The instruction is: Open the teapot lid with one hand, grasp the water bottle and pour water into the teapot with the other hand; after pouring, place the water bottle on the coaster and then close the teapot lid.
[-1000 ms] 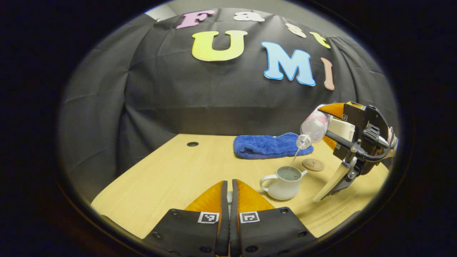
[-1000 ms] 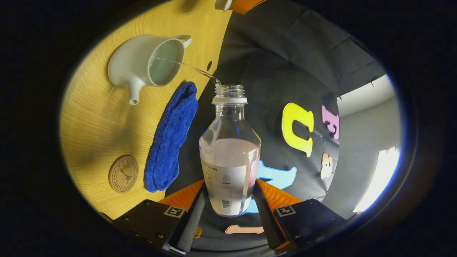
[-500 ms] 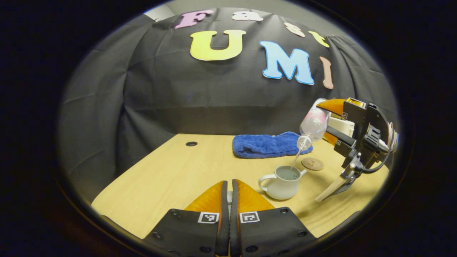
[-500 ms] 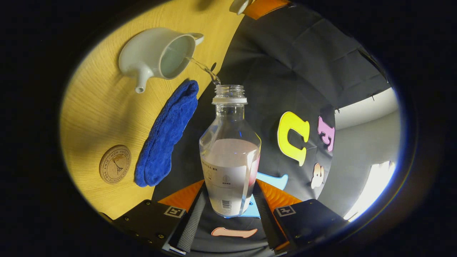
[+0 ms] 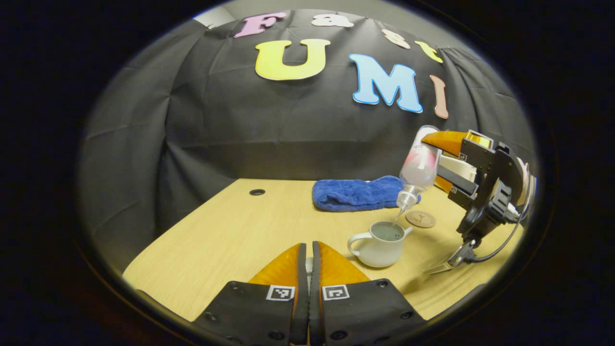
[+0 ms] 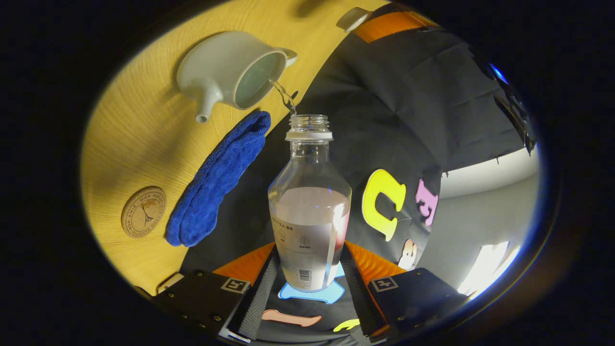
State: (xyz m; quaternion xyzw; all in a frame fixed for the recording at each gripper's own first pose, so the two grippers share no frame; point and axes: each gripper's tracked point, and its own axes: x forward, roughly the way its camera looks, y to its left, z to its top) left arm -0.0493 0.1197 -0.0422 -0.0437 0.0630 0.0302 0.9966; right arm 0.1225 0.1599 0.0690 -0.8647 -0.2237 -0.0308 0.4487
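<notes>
Pale wooden table (image 5: 230, 230), round cable hole (image 5: 257, 192) far left. On it: white teapot (image 5: 380, 243) near right, lid off; blue towel (image 5: 358, 193) at far edge; round coaster (image 5: 420, 219) right, between both.

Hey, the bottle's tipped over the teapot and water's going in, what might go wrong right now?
1. The stream from the water bottle enters the teapot close to its rim, so a small drift could spill water on the table.
2. The teapot already looks well filled; further pouring might overflow it.
3. The right gripper holds the bottle low on its body, so the bottle may slip while inverted.
</notes>
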